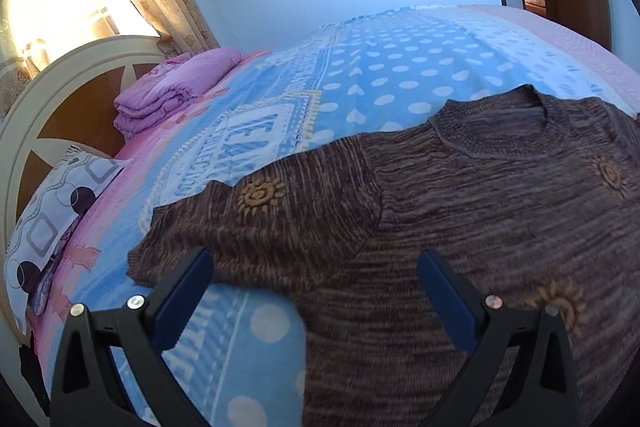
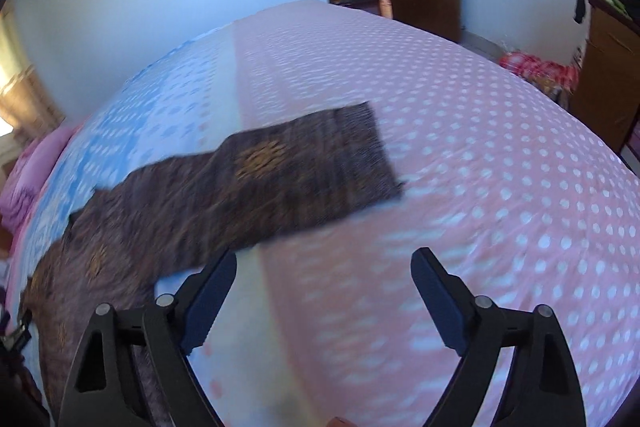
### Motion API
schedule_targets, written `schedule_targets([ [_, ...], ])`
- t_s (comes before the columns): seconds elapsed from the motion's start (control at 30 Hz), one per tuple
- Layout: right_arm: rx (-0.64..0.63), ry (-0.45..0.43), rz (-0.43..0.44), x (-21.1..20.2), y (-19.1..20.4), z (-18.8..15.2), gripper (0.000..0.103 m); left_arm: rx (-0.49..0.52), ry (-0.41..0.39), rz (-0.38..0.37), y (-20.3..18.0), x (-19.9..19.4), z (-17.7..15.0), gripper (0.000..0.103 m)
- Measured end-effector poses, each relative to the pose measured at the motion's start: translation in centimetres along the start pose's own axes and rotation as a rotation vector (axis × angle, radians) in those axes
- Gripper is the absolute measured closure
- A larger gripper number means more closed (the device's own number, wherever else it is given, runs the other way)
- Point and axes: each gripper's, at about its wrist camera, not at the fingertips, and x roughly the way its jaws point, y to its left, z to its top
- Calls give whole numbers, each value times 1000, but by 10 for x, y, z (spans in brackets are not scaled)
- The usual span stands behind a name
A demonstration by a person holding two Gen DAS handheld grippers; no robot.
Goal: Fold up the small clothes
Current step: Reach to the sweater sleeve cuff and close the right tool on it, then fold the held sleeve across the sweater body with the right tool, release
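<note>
The brown sweater lies flat, front up, on the bed, both sleeves spread out, so folding looks about to begin; the left hand-held gripper hovers wide open and empty over the left sleeve, and the right hand-held gripper stands open, holding nothing, just short of the right sleeve. Next, each gripper probably needs to pinch a cuff and carry it across the chest. A folded pink quilt and pillow lie well apart by the headboard, blocking nothing.
</note>
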Motion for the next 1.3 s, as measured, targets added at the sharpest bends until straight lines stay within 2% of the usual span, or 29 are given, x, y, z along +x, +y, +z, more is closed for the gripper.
schedule_targets([
  [0.07,27,0,-9,9,-10,14,25,-15,17,8,-2,11,4,0],
  [0.27,60,9,-14,41,-27,48,26,-51,79,18,-4,36,4,0],
  [0.37,54,55,0,62,-28,56,37,-57,93,14,-4,40,2,0],
  [0.4,60,86,12,71,-27,55,50,-60,96,11,-3,40,1,0],
  [0.47,34,89,-18,76,-23,54,61,-75,101,7,-1,40,1,0],
  [0.53,6,83,-12,73,-19,56,91,-87,101,-2,1,39,1,0],
  [0.57,16,85,11,71,-19,58,94,-92,100,-7,2,39,1,0],
  [0.77,-16,-1,30,34,1,72,96,-125,96,-50,8,32,-3,0],
  [0.97,-118,-102,57,-13,49,88,96,-154,93,-93,12,27,-9,0],
  [1.13,-262,-162,115,-49,121,86,96,-161,87,-115,12,25,-12,0],
  [1.3,-423,-173,191,-70,204,66,96,-193,89,-141,18,28,-14,0],
])
